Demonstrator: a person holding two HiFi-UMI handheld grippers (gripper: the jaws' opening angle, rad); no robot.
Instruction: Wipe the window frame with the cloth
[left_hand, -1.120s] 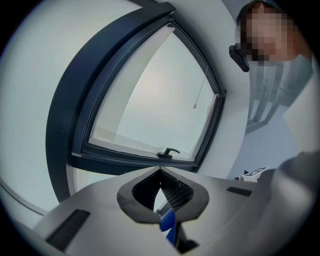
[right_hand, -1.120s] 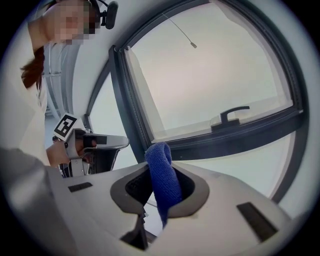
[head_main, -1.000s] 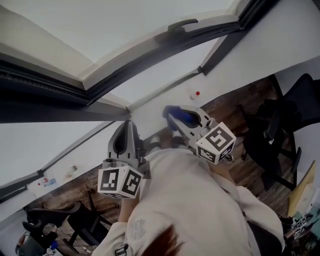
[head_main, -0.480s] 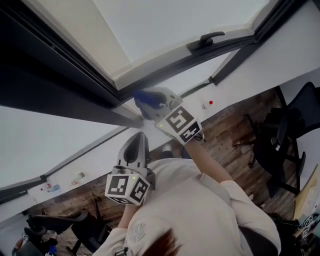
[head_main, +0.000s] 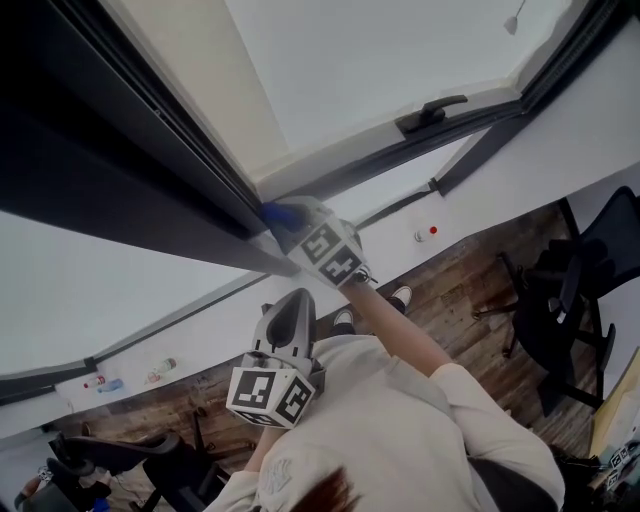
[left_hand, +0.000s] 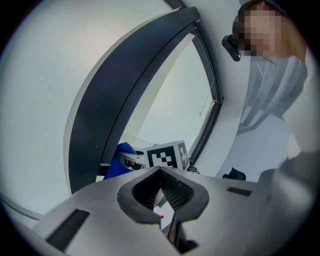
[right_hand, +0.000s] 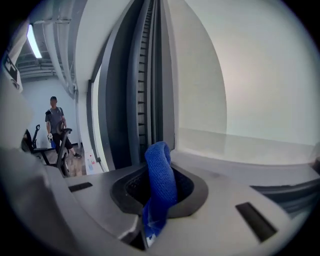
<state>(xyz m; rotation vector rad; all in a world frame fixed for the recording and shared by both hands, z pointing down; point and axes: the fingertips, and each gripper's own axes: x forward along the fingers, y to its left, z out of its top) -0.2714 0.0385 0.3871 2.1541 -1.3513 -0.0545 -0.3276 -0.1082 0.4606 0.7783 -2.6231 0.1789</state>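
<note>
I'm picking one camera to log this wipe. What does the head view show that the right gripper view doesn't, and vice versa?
Head view only: the left gripper, held lower, off the window; the window handle; the wearer's pale top. Right gripper view only: a person standing far off at left, and the blue cloth pinched in the jaws of the right gripper. Both: the cloth at the dark window frame.
</note>
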